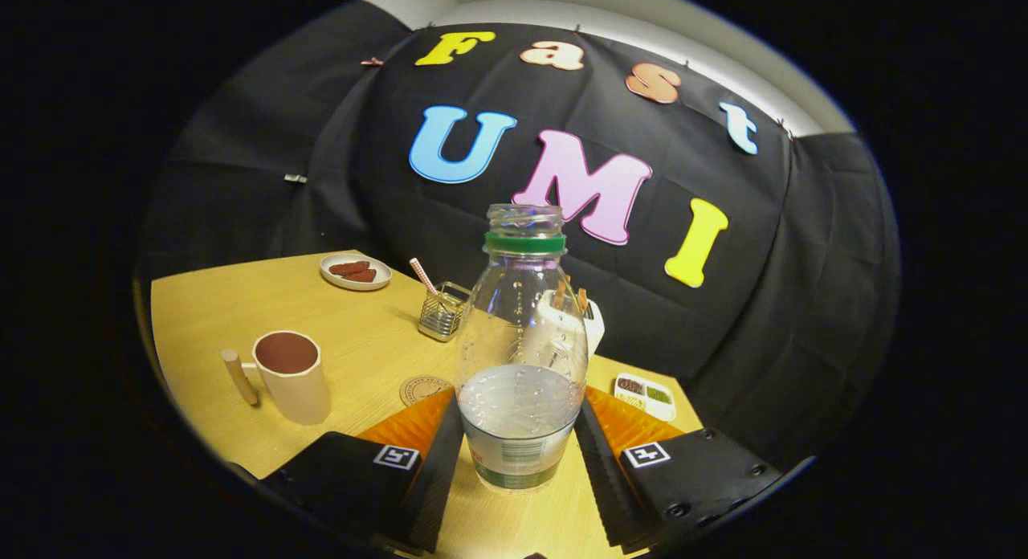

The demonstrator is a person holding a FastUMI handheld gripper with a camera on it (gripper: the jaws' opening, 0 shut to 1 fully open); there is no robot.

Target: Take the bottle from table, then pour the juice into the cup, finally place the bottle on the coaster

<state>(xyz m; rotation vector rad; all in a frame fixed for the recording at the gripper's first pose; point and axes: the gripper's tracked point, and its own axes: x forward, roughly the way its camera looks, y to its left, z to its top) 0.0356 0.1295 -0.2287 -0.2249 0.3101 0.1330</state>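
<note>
The wooden table [514,527] filled the lower half of the frame, its far edge running along the black cloth wall from the upper left down toward the lower right, so the open room lay mostly to the left and centre. The clear bottle [520,358], uncapped with a green ring at its neck and about a third full of pale liquid, stood upright at lower centre between the two fingers [438,471]. The gripper [519,463] appeared closed on the bottle's lower body, both fingers seeming to press its sides, though whether the base had left the table could not be told. By that reading the first step, taking the bottle, was in hand or just finished. The cup [293,374], with a dark inside and a peg handle, stood at lower left, well apart from the bottle. The next move would call for lifting, carrying left across bare table, and tilting the mouth over the cup's rim. The coaster [422,389] lay between cup and bottle, partly hidden by the left finger. Farther back stood a wire caddy [442,312] and a small plate [355,271], and a small tray [645,394] sat near the right edge.
</note>
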